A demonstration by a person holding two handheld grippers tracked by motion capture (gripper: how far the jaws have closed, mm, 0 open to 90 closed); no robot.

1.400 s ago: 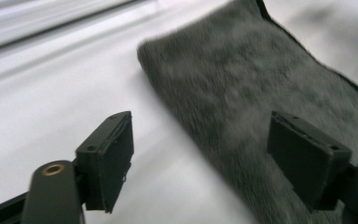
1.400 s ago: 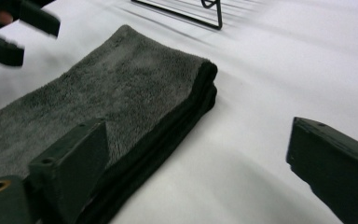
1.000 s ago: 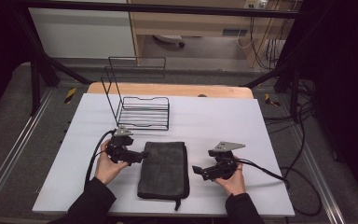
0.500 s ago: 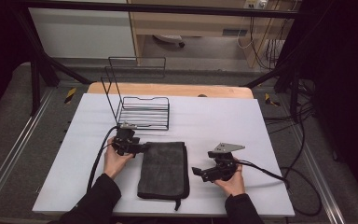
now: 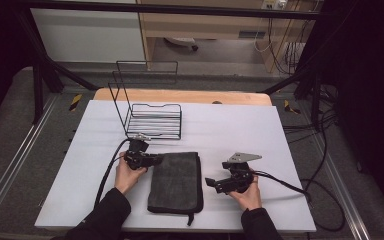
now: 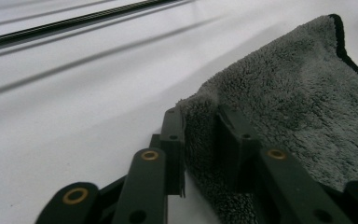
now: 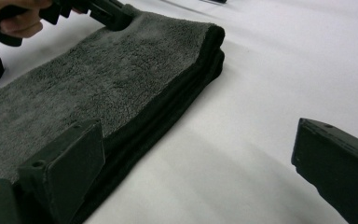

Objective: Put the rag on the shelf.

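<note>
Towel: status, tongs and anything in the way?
Left tongs pinching a corner of the folded grey towel. Right tongs open at its right edge. Wire rack beyond, apart from it.

A folded towel [image 5: 176, 181] lies on the table [image 5: 240, 130] near its front edge, about midway along. A wire rack [image 5: 152, 116] stands behind it, toward the rear edge, left of centre.

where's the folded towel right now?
In the high view the folded grey towel lies on the white table near its front edge, between the left gripper, which pinches its far left corner, and the open right gripper.
</note>
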